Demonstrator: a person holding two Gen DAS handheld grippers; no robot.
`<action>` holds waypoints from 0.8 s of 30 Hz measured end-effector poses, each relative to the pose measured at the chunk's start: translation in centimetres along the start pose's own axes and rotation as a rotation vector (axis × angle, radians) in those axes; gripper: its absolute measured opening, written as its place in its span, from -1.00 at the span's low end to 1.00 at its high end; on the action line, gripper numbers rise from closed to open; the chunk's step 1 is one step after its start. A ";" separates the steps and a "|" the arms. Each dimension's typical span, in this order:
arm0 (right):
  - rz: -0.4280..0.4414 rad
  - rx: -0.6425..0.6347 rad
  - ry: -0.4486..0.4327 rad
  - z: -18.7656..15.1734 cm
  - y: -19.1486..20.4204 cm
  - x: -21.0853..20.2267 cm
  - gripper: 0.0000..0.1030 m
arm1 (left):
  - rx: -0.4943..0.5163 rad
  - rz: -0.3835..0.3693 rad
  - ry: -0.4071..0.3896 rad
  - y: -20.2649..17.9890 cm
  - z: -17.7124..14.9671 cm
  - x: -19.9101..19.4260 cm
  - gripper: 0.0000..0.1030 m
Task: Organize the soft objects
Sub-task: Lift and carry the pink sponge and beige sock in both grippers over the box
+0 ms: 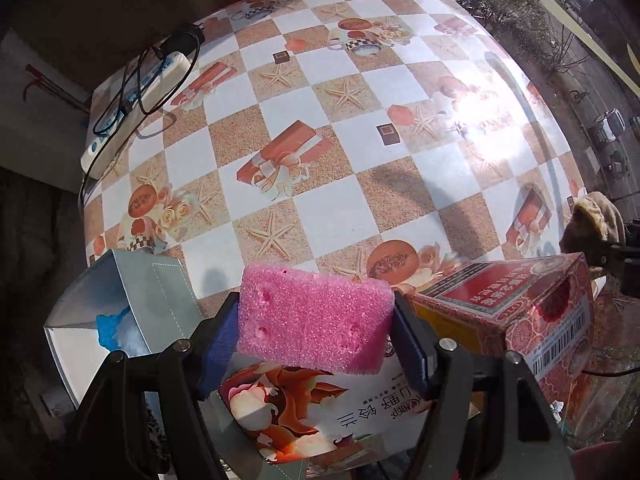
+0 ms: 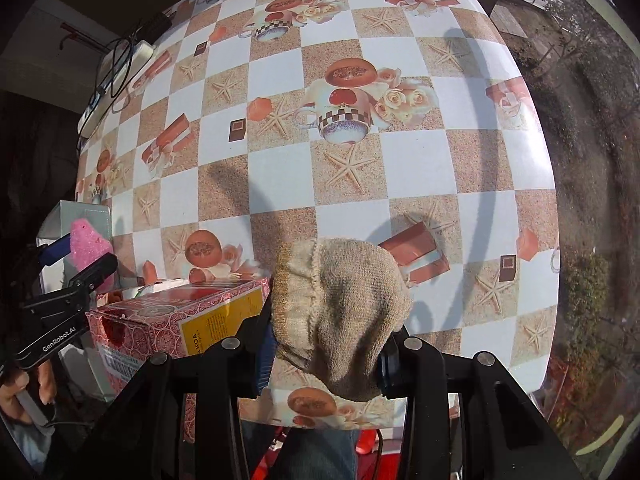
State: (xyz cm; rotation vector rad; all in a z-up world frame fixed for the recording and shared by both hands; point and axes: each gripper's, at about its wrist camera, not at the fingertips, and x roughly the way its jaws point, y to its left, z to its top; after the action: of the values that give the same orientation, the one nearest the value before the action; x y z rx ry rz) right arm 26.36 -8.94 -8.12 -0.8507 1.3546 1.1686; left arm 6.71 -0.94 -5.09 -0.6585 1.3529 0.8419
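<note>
The left gripper [image 1: 316, 330] is clamping a pink sponge [image 1: 314, 316] between its blue pads, holding it in the air above a white carton with a red floral print [image 1: 296, 412]. To one side of that carton a silver open-topped box [image 1: 120, 304] is sitting with something blue [image 1: 112, 326] showing inside; to the other side a red patterned box [image 1: 516, 312] is lying on the checkered tablecloth [image 1: 352, 152].

Over on the right, the right gripper [image 2: 326, 354] is squeezing a beige knitted sock [image 2: 340, 308], bunched up and hanging clear of the cloth near the table's near edge. From this camera the left gripper and its sponge are showing at the far left, just above the silver box, with the red patterned box lying between the two grippers.

At the table's far corner a white power strip [image 1: 140, 92] is lying with black cables [image 1: 132, 76] looped over it.
</note>
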 end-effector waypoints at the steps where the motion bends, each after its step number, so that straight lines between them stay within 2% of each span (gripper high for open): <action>1: -0.002 -0.003 -0.003 -0.9 0.3 -0.2 -0.21 | 0.009 -0.001 -0.008 0.0 -0.5 -0.4 0.44; 14: 0.007 -0.088 0.043 -10.1 5.1 -1.2 -0.21 | 0.001 -0.033 -0.061 2.2 -6.5 -3.4 0.44; 24: 0.008 -0.307 0.035 -11.4 12.2 -2.0 -0.21 | -0.066 -0.037 -0.112 5.4 -9.3 -4.9 0.44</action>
State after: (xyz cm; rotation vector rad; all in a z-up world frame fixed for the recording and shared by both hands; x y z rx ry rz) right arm 11.92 -17.03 -5.13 -1.0881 1.2244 1.3954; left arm -3.00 -6.22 -0.97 -0.6755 1.2137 0.8836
